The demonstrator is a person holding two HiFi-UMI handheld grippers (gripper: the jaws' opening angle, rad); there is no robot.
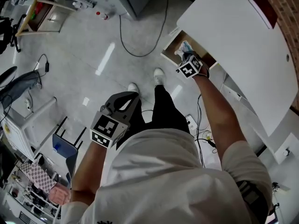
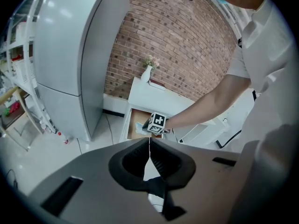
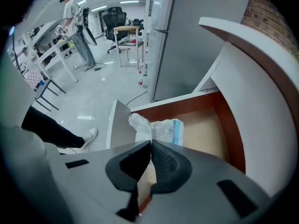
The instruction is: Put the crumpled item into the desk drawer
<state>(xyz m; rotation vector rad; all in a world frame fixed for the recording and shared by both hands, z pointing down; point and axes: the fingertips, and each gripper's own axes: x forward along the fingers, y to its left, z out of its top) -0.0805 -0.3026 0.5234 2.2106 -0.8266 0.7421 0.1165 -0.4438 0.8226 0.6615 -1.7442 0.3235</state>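
My right gripper (image 3: 150,143) is clamped on the crumpled wrapper (image 3: 159,129). It's white and wrinkly with a blue stripe, and sits at the front of the open drawer (image 3: 205,129). My left gripper (image 2: 149,140) is closed with nothing in it.

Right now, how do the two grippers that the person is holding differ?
Place: the right gripper reaches out over the open desk drawer, while the left gripper is held close to the person's waist, away from the desk.
Load: the right gripper's jaws seem to pinch the crumpled item at their tips, while the left gripper's jaws have nothing between them.
Shared: both grippers have their jaws together.
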